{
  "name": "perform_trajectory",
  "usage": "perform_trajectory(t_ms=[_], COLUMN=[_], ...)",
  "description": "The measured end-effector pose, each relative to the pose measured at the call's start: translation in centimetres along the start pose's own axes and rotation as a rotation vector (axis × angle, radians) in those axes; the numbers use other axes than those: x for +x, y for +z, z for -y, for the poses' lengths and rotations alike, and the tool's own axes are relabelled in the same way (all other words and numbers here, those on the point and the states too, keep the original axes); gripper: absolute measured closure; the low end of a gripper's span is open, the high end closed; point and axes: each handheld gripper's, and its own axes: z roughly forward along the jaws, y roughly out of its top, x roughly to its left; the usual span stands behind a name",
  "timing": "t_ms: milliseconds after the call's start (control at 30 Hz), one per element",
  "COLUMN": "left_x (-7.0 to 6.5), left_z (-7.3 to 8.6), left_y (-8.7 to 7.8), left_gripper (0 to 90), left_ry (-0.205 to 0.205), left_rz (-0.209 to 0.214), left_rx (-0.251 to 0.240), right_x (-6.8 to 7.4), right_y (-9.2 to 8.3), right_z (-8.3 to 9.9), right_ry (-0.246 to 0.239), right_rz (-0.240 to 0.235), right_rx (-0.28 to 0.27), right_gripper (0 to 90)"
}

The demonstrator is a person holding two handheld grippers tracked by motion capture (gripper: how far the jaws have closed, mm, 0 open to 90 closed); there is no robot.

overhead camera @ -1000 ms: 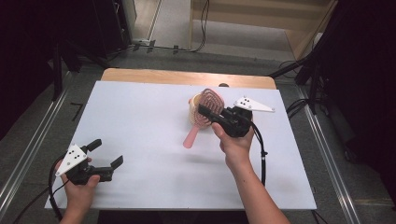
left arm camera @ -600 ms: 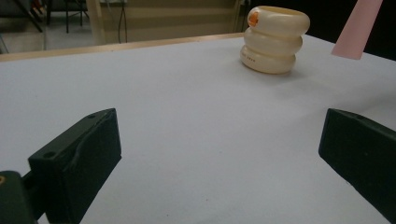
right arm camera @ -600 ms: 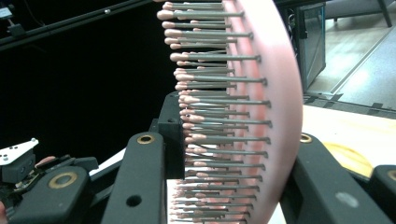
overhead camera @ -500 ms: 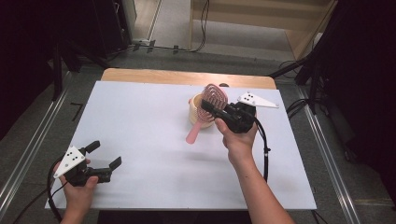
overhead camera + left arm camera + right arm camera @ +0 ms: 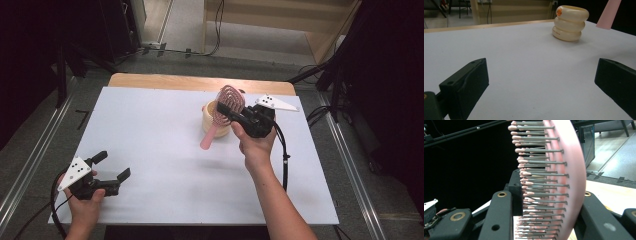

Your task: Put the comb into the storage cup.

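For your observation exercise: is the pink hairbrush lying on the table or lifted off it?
Lifted. The right tool is clamped on the pink hairbrush head, and its handle hangs down over the cream container, clear of the table.

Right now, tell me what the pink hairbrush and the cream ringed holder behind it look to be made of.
Pink oval hairbrush, clamped in the right gripper: probably matte plastic, judging by its smooth, even pink back; its grey bristles look like thin metal or stiff plastic pins with pink ball tips.
Cream ringed holder: likely glossy plastic or glazed ceramic, since soft highlights sit on its three rounded rings; the look leaves it open.
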Motion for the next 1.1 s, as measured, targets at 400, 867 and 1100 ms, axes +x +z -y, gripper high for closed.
perform_trajectory(t_ms=[400, 867, 1100], left_x=[-0.1, -0.2, -0.2], left_z=[0.0, 0.0, 0.0], left_y=[0.0, 0.1, 0.0], left_gripper=[0.0, 0.0, 0.0], left_ry=[0.006, 0.012, 0.015], left_rz=[-0.005, -0.010, -0.009], left_rx=[0.000, -0.002, -0.003], right_x=[-0.6, -1.6, -2.0], right_y=[-0.1, 0.0, -0.1], right_z=[-1.1, -2.2, -2.6], right_ry=[-0.006, -0.009, -0.009], right_rz=[0.009, 0.033, 0.034], right_rx=[-0.019, -0.029, -0.042], right_gripper=[62.3, 62.3, 62.3])
